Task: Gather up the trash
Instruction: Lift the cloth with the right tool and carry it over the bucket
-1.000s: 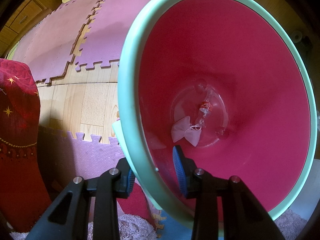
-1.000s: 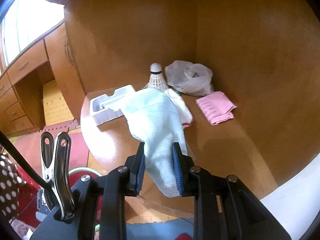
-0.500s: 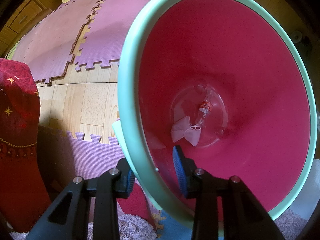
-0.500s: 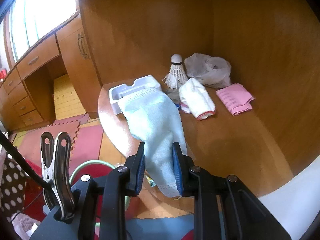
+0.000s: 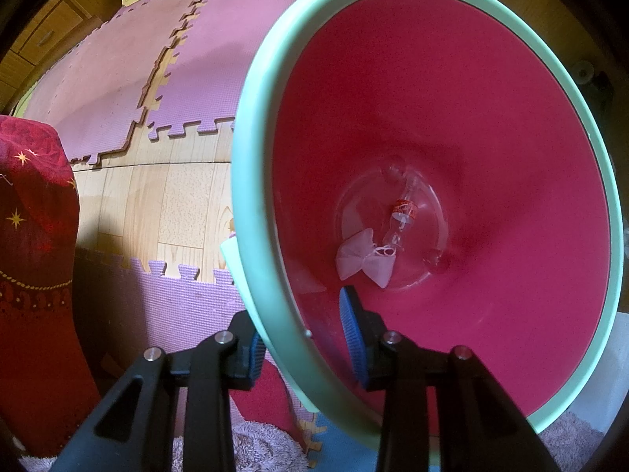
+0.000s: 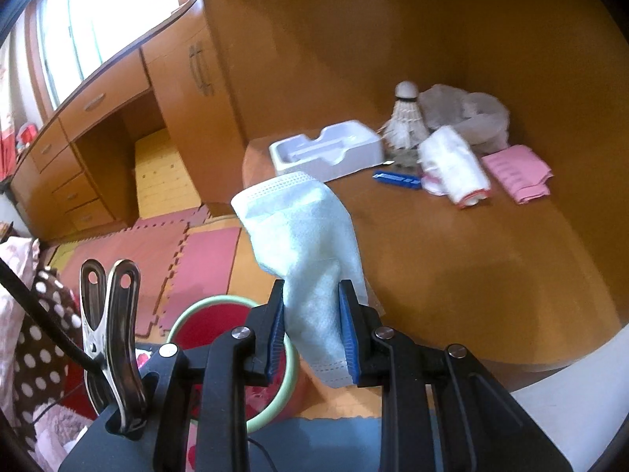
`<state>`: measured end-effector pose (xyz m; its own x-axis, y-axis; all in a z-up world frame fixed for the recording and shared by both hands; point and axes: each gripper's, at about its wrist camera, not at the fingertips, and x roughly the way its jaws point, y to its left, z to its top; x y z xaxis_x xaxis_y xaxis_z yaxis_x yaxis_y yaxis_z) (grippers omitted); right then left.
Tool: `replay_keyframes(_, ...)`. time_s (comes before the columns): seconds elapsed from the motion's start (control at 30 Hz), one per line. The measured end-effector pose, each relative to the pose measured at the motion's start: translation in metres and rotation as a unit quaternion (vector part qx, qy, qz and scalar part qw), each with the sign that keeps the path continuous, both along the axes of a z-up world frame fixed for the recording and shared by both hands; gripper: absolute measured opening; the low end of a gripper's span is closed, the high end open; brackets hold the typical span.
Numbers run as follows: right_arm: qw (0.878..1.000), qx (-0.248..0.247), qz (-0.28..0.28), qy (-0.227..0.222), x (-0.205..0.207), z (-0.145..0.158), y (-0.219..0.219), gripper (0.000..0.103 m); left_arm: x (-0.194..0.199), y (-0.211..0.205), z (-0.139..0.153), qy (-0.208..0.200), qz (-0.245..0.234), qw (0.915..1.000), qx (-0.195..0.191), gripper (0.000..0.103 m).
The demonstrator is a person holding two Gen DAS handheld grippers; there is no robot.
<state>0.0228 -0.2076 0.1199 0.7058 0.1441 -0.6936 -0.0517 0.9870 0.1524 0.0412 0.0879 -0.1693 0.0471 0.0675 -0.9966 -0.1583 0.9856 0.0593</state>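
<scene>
My left gripper [image 5: 302, 338] is shut on the mint-green rim [image 5: 251, 212] of a red trash bin, one finger inside and one outside. At the bin's bottom lie a white face mask [image 5: 363, 261] and a small clear bottle [image 5: 401, 220]. My right gripper [image 6: 311, 330] is shut on a light blue face mask [image 6: 306, 244], held in the air at the near edge of a wooden table [image 6: 471, 275]. The bin [image 6: 204, 322] shows below it on the floor.
On the table's far side lie a white plastic tray [image 6: 326, 149], a shuttlecock [image 6: 405, 122], a crumpled plastic bag [image 6: 464, 114], a rolled white cloth [image 6: 456, 169], pink paper [image 6: 519, 173] and a blue strip [image 6: 397, 179]. Purple foam mats [image 5: 129, 67] cover the floor. A wooden desk [image 6: 98, 137] stands left.
My right gripper has drawn back and swung left with the blue mask, away from the table's far items; the bin came into view below it. The left gripper and bin have not moved.
</scene>
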Motion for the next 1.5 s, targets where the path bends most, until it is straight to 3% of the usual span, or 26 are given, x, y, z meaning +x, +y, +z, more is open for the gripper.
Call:
replay_keyframes(0.4, 0.998, 0.002, 0.052, 0.023, 0.008, -0.033, 0.048, 0.026, 0.0, -0.001, 0.0, 0.0, 0.0, 1.0, 0.0, 0.036)
replay_keyframes(0.73, 0.992, 0.004, 0.095, 0.078, 0.017, -0.094, 0.095, 0.026, 0.001, 0.002, 0.002, 0.0, -0.002, 1.0, -0.002, 0.036)
replay_keyframes(1.5, 0.971, -0.053, 0.133, 0.191, 0.016, -0.193, 0.128, 0.026, 0.001, 0.001, 0.003, 0.0, -0.003, 1.0, -0.002, 0.036)
